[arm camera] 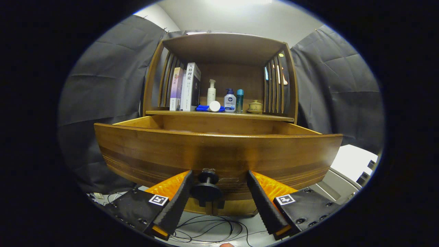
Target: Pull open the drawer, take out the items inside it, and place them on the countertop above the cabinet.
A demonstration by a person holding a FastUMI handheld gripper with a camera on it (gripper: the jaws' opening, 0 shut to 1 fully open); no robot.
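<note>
Now drawer [219, 151] open, claw [219, 187] spread around knob [206, 187]

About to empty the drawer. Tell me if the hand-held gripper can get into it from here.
Probably not yet. The hand-held gripper sits low, fingers open around the knob, with the drawer front rising ahead. The drawer is open above, so lifting over the front should work.

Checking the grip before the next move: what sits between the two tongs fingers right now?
In the gripper view, the drawer's knob sits between the fingers of the tongs, nearer the left one. The fingers stand apart, not pressing it. Behind it is the drawer front.
</note>
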